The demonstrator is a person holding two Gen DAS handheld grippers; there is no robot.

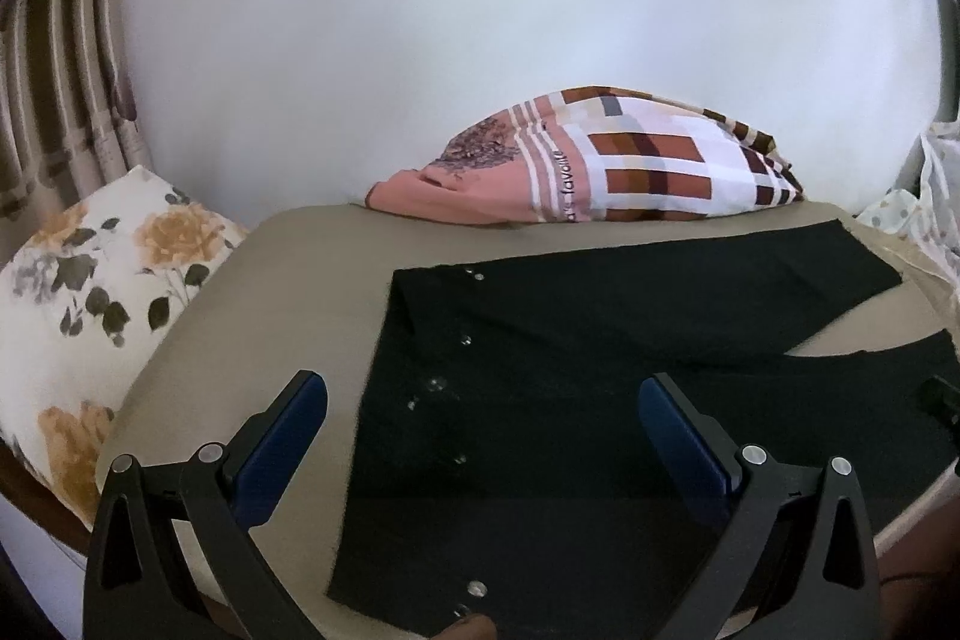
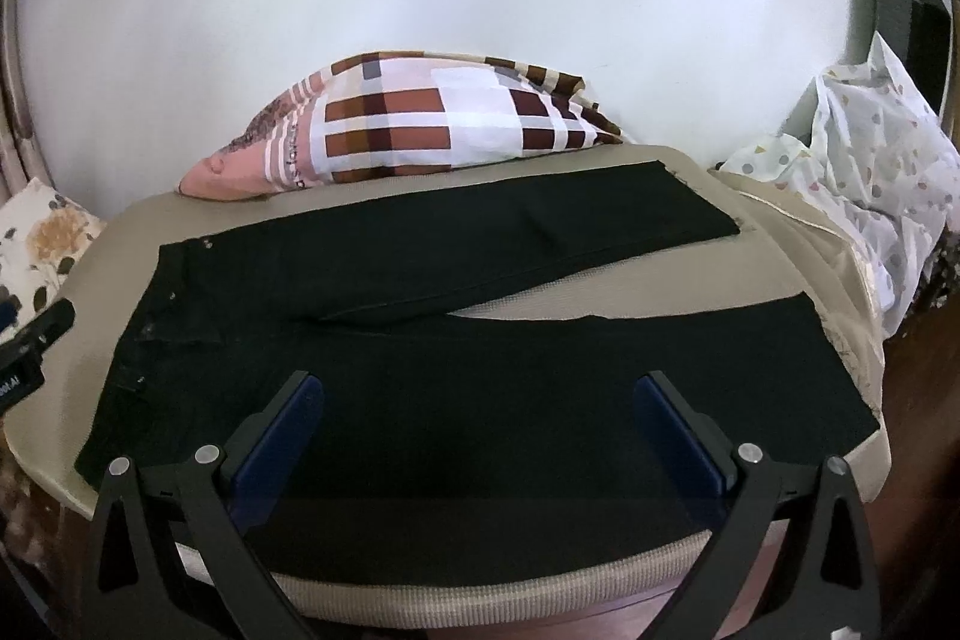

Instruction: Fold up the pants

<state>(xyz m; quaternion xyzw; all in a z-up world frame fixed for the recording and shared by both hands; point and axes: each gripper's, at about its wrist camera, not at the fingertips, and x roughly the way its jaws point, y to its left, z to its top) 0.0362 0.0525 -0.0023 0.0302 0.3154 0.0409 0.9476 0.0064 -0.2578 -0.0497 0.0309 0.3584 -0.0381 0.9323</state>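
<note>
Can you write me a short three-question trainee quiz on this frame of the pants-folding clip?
1. True or false: the black pants are already folded in half.
2. Multiple choice: what lies at the far edge of the table, behind the pants? A) a checked pillow B) a stack of books C) a laundry basket
3. Short answer: what state are the left gripper and the right gripper in?

Key:
1. False. The pants lie spread flat with both legs apart.
2. A, the checked pillow.
3. Both are open, above the pants, holding nothing.
</note>
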